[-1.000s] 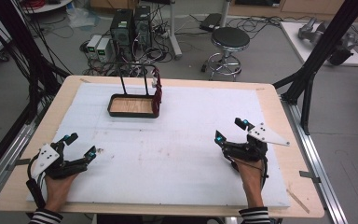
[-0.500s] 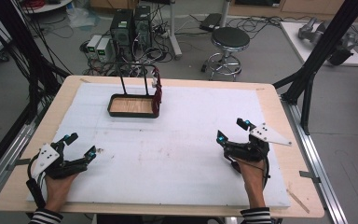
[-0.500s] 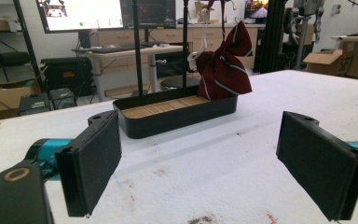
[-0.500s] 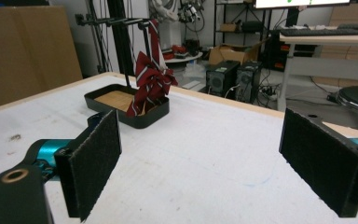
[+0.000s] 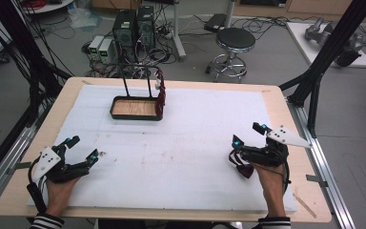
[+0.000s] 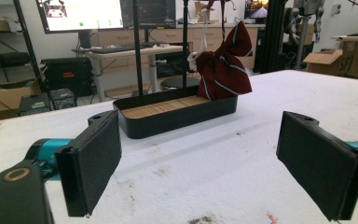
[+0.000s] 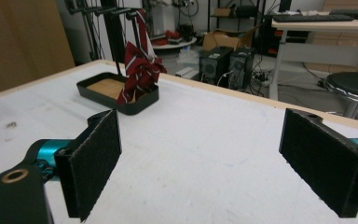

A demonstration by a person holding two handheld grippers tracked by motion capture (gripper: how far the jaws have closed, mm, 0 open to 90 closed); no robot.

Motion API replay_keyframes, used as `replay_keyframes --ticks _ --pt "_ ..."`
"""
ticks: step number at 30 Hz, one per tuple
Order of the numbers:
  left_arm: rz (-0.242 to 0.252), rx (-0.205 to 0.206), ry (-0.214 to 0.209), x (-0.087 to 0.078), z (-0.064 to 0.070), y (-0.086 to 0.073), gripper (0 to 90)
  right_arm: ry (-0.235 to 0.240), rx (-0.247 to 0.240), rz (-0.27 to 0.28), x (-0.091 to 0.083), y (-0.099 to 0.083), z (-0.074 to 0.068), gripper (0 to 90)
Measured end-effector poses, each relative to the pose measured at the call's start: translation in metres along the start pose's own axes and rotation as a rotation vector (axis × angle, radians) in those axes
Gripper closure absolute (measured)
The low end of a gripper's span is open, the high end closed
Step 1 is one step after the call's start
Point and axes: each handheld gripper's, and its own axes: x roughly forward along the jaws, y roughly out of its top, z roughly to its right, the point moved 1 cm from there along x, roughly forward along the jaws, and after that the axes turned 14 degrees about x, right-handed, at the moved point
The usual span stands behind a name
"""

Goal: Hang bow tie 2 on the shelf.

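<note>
A black tray (image 5: 119, 114) with a wooden floor and two upright black rods stands at the far left-centre of the white mat. A dark red striped necktie (image 5: 161, 98) hangs over its right end; it also appears as the necktie (image 6: 226, 65) and the necktie (image 7: 139, 70) in the gripper views. My left gripper (image 5: 82, 149) rests near the front left, open, with nothing between its pads (image 6: 93, 163). My right gripper (image 5: 249, 135) sits at the front right, open and empty too, well apart from the tray (image 7: 142, 106).
The white mat (image 5: 190, 133) covers a wooden table (image 5: 276, 95). Behind the table stand computer towers (image 5: 133, 28), a round stool (image 5: 236, 40) and loose cables. Black frame posts (image 5: 329, 47) rise at both sides. Metal rails run along the table's left and right edges.
</note>
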Motion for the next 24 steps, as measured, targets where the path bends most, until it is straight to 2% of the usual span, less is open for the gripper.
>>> replay_keyframes --ticks 5,13,18,24 --pt "0.002 0.002 0.002 0.000 0.000 0.000 14.3 -0.011 -0.009 -0.032 -0.010 0.002 0.006 11.9" --pt "-0.002 0.007 -0.002 0.000 0.000 0.000 14.3 -0.025 -0.085 -0.156 -0.023 0.004 0.015 11.9" --pt "-0.001 0.006 -0.002 0.000 0.001 0.000 14.3 -0.031 -0.110 -0.209 -0.030 0.003 0.022 12.0" --pt "0.000 0.009 -0.002 0.000 0.001 0.000 14.3 -0.061 -0.148 -0.294 -0.036 -0.003 0.031 12.1"
